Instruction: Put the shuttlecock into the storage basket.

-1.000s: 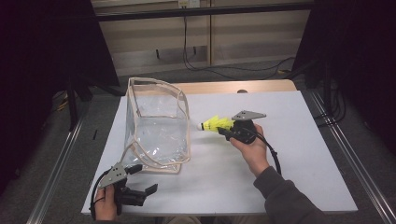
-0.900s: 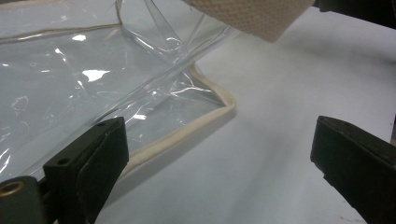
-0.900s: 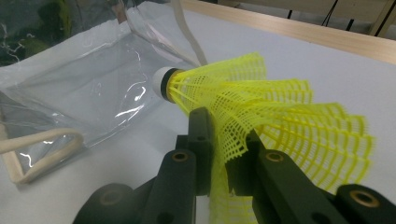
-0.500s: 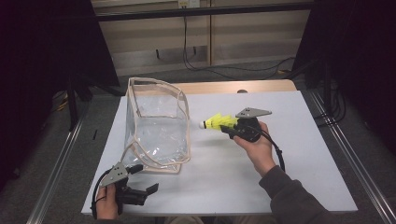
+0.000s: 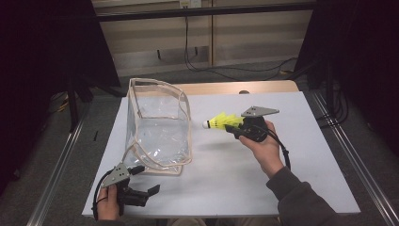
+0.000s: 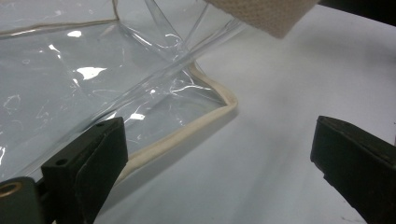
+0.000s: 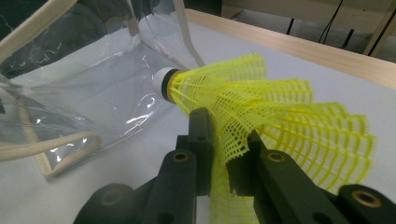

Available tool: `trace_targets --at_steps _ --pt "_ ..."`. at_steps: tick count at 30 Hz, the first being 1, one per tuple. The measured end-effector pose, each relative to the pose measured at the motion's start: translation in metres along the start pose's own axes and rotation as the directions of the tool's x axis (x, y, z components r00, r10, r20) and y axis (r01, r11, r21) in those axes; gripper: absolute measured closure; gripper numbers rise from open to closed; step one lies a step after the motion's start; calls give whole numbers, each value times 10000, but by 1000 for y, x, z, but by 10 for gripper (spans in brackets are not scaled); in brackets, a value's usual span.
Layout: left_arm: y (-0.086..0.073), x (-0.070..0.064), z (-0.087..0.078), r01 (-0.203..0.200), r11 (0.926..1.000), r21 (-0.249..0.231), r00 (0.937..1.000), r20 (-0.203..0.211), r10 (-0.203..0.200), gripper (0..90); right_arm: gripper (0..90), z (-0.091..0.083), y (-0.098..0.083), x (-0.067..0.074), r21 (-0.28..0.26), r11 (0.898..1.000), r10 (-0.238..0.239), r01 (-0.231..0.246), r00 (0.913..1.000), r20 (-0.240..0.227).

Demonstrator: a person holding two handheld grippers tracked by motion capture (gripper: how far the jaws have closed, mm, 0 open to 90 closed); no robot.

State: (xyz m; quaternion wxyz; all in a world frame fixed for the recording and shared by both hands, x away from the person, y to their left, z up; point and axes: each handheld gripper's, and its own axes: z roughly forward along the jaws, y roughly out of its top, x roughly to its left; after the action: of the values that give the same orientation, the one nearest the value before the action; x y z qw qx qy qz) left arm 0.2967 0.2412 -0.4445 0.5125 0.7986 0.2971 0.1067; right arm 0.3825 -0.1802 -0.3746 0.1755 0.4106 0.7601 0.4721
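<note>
A yellow shuttlecock [image 5: 219,122] with a white cork tip hangs above the white table, pinched by its net skirt in my right gripper [image 5: 230,126]. In the right gripper view the two black jaws squeeze the yellow shuttlecock skirt [image 7: 261,116], its cork pointing at the clear bag [image 7: 93,88]. The clear plastic bag [image 5: 157,127] with cream trim stands open-topped, left of the shuttlecock. My left gripper [image 5: 148,192] rests at the table's front left edge, jaws wide apart and empty, just in front of the bag's bottom corner [image 6: 219,100].
The white table top [image 5: 306,155] has a wooden strip [image 5: 226,87] along its far edge. Metal rails [image 5: 350,165] run down both sides. Cables hang behind the table. Bare surface lies between the bag and my right hand.
My right gripper has risen a little with the shuttlecock and drifted slightly away from the bag. The left gripper has stayed put.
</note>
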Motion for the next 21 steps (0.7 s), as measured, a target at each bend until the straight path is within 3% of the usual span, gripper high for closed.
trace_targets --at_steps 5,15,21 --pt "0 -1 0 -15 10000 32 10000 8 15 36 813 -8 6 1 -88 10000 33 -34 10000 -83" --pt "0 -2 1 -14 10000 16 10000 -29 14 36 814 -21 29 8 -51 9994 -353 353 9994 -28" --pt "1 -2 2 -16 10000 0 10000 -3 16 36 814 -27 39 9 -199 9995 -262 260 9996 -106"
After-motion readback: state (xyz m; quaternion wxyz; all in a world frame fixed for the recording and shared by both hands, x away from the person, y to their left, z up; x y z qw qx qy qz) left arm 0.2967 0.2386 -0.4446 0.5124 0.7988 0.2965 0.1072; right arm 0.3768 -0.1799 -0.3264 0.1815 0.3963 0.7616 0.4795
